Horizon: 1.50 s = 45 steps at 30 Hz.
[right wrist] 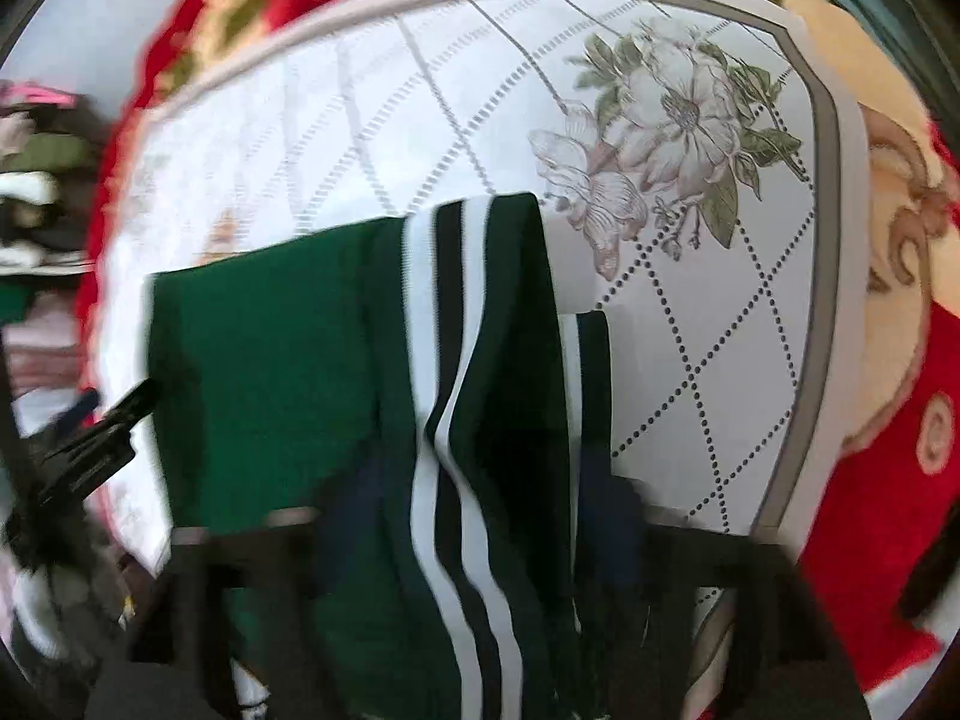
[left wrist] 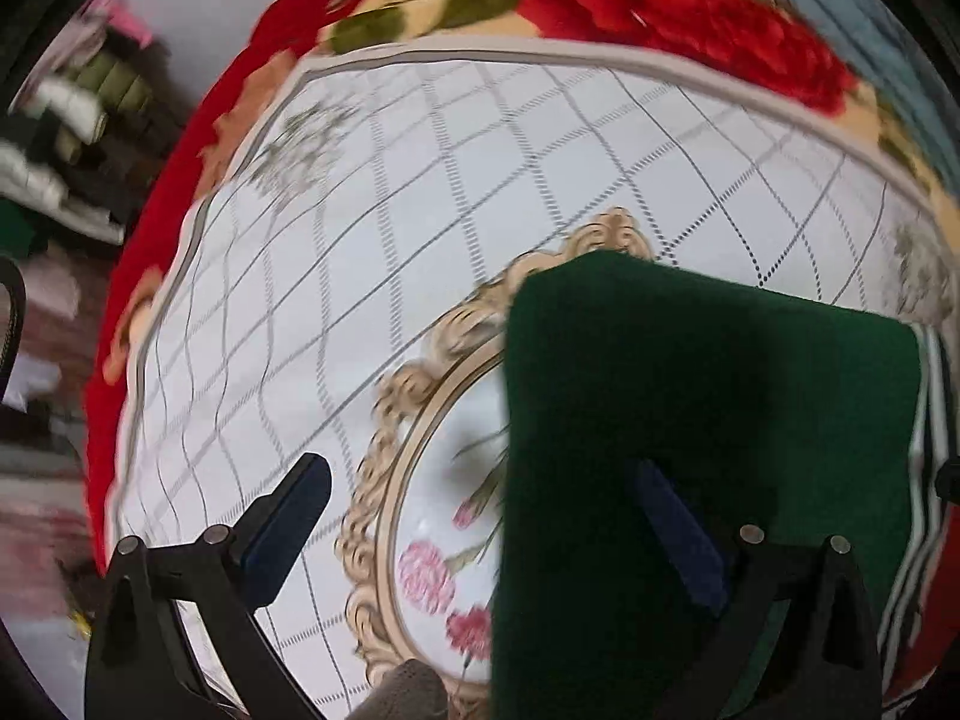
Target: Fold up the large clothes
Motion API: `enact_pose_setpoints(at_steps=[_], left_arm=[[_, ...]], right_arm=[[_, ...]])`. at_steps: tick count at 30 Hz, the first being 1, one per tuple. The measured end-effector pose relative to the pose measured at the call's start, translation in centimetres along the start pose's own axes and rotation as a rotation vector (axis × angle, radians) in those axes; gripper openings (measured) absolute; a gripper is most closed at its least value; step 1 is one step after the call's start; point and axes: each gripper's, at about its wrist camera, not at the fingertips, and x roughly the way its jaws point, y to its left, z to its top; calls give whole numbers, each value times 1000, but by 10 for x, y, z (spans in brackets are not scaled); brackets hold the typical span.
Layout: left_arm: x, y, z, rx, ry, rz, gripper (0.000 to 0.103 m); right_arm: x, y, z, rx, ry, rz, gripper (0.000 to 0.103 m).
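Observation:
A dark green garment with black and white side stripes lies folded on a white quilted table cover; it also shows in the left wrist view. My left gripper is open, its left finger over bare cover and its right finger over the green cloth. My right gripper is blurred at the bottom of its view, its dark pads on either side of the striped band; whether it grips the cloth cannot be told. The left gripper appears at the left edge of the right wrist view.
The white cover has a grid pattern, a gold oval frame with pink flowers, and printed magnolias. A red floral blanket lies around it. Piled clothes sit at the far left.

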Motion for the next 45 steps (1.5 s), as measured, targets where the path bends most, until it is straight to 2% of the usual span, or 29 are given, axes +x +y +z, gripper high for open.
enact_pose_setpoints(at_steps=[1, 2, 6, 8, 11, 13, 14, 15, 17, 18, 19, 20, 24, 25, 26, 28, 30, 32, 33, 35, 36, 38, 39, 41, 45], left_arm=[[-2, 11, -8, -35, 5, -27, 103], [-1, 20, -16, -66, 19, -63, 103], [19, 37, -45, -146, 121, -180, 103], [25, 37, -56, -175, 147, -245, 103], [31, 39, -62, -205, 151, -331, 103], [36, 40, -61, -213, 157, -374, 103], [36, 39, -60, -211, 156, -394, 103], [38, 38, -59, -205, 157, -412, 103], [41, 38, -55, -191, 154, -447, 103], [44, 38, -53, -183, 153, -463, 103], [46, 39, -52, -175, 149, -478, 103], [50, 41, -50, -168, 146, -500, 103], [56, 50, -45, -114, 142, -565, 103], [58, 52, -43, -96, 150, -590, 103], [61, 52, -41, -76, 164, -619, 103], [67, 46, -39, -34, 191, -694, 103], [72, 35, -35, -5, 197, -747, 103], [70, 23, -29, 29, 172, -774, 102], [65, 17, -26, 61, 142, -774, 99], [55, 8, -22, 115, 109, -756, 98], [50, 9, -20, 133, 93, -746, 96], [41, 14, -12, 142, 77, -744, 86], [37, 18, -6, 138, 76, -749, 82], [31, 22, 1, 143, 74, -746, 82], [17, 35, 16, 153, 44, -722, 82]], right_arm=[[1, -7, -3, -7, 4, 59, 98], [6, -4, -5, -11, 26, 90, 102], [48, -40, -13, -18, 126, 127, 102], [78, -49, -10, 26, 166, 214, 103], [88, -61, -1, 61, 165, 316, 103], [92, -58, 2, 57, 177, 370, 103], [96, -55, 2, 65, 192, 425, 103], [95, -53, -15, 73, 209, 449, 101], [103, -31, -18, 58, 213, 441, 101], [102, -29, -23, 63, 216, 452, 100], [93, -38, -31, 86, 219, 497, 83], [93, -35, -32, 134, 231, 584, 63], [82, -24, -55, 198, 242, 831, 59], [84, -23, -60, 201, 241, 810, 59], [89, -24, -64, 199, 226, 725, 71], [104, -30, -73, 229, 209, 571, 87], [114, -31, -78, 265, 169, 586, 94], [117, -16, -77, 278, 154, 546, 98], [114, -14, -80, 273, 144, 531, 97], [113, -2, -82, 271, 135, 527, 75], [110, 2, -83, 288, 127, 518, 73], [106, 8, -86, 304, 107, 524, 60], [100, 9, -89, 319, 92, 529, 59], [88, 17, -93, 346, 58, 547, 54], [70, 31, -85, 337, 35, 563, 53]])
